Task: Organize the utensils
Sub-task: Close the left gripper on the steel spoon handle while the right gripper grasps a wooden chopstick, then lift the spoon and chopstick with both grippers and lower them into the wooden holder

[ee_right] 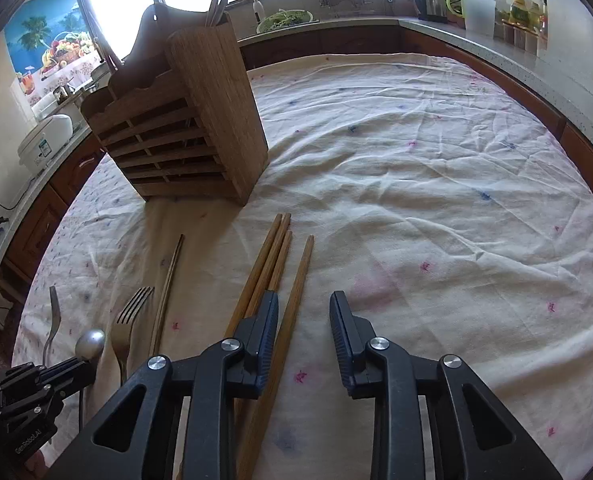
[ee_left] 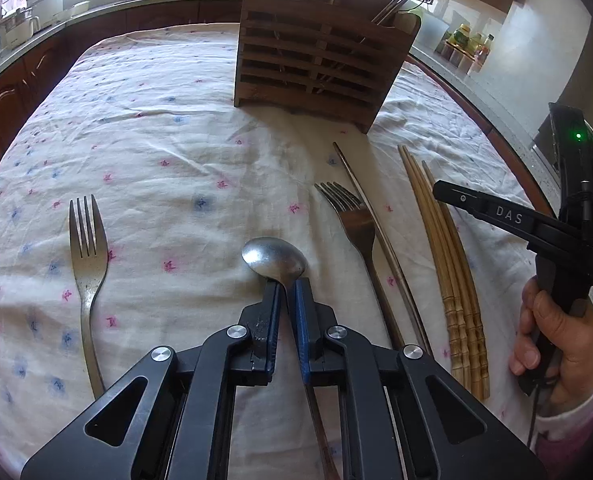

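Two grippers over a flowered tablecloth (ee_right: 416,160): the left gripper (ee_left: 286,286) has its fingers clamped on the neck of a metal spoon (ee_left: 274,258) lying near centre; the right gripper (ee_right: 303,300), held by a hand (ee_left: 556,344), has its fingers apart, with one wooden chopstick (ee_right: 296,300) lying between them untouched. Three more wooden chopsticks (ee_right: 266,256) lie just left of it, then a metal chopstick (ee_right: 168,280) and a fork (ee_left: 356,224), with a second fork (ee_left: 87,248) far left. One slatted wooden utensil holder (ee_left: 316,48) stands upright at the far side.
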